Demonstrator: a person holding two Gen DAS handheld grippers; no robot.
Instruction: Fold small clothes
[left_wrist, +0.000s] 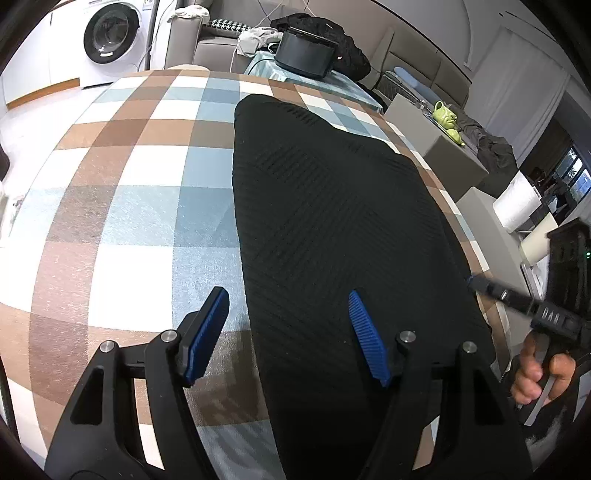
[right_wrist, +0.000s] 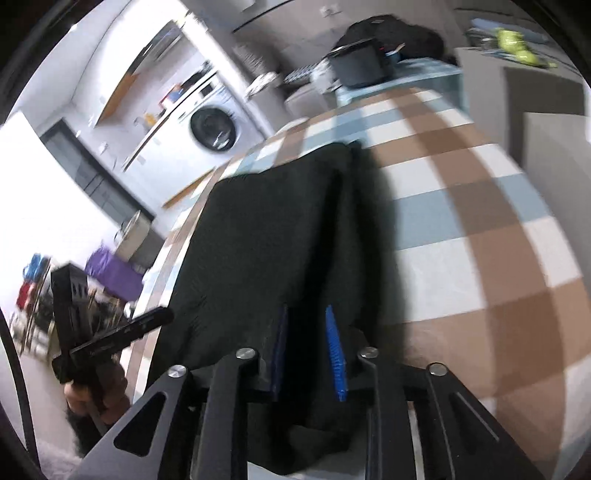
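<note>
The left tool (left_wrist: 288, 332) hangs spread wide above the black garment (left_wrist: 332, 206); the right tool (right_wrist: 308, 347) pinches its near edge on the checked worktop (left_wrist: 129, 192).

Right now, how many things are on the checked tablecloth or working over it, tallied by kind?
Black garments: 1, the black garment lying on the checked tablecloth.
Tools: 2, the left tool open above the garment's near edge, and the right tool with cloth between its fingers.
Total: 3.
</note>
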